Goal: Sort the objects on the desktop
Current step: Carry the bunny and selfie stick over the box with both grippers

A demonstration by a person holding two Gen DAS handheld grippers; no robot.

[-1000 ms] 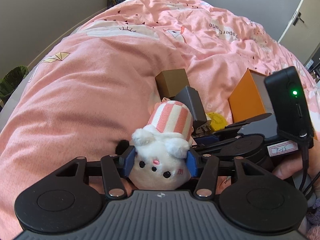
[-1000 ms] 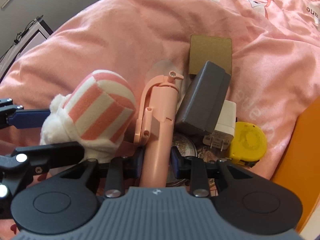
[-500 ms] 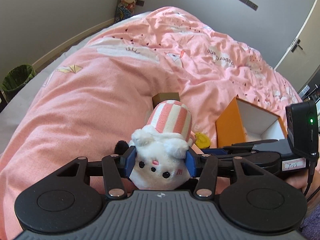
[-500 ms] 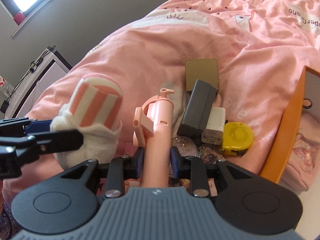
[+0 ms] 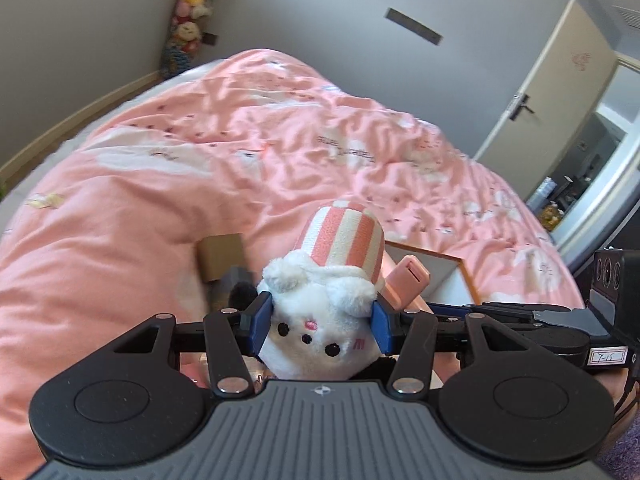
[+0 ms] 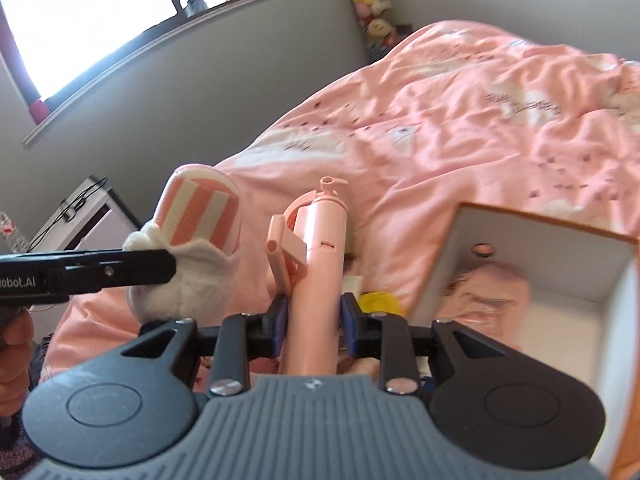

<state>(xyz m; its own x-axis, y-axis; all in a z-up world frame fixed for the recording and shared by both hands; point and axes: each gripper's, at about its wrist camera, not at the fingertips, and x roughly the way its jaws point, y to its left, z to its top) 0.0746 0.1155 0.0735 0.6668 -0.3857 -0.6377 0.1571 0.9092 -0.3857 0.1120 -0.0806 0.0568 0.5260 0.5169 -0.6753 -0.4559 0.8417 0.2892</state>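
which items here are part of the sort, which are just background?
In the job:
plush toy, held in left gripper
pink stick, held in right gripper
orange box, open
cardboard box
yellow item

Lying about:
pink duvet
hanging plush toys
door
window

The left wrist view looks forward over its gripper [image 5: 319,322], close behind the plush [image 5: 320,320], toward the door [image 5: 548,80]; the right wrist view looks over its gripper [image 6: 314,320] toward the window [image 6: 100,12]. Both share the bed [image 5: 140,200], plush, and box [image 6: 540,264].
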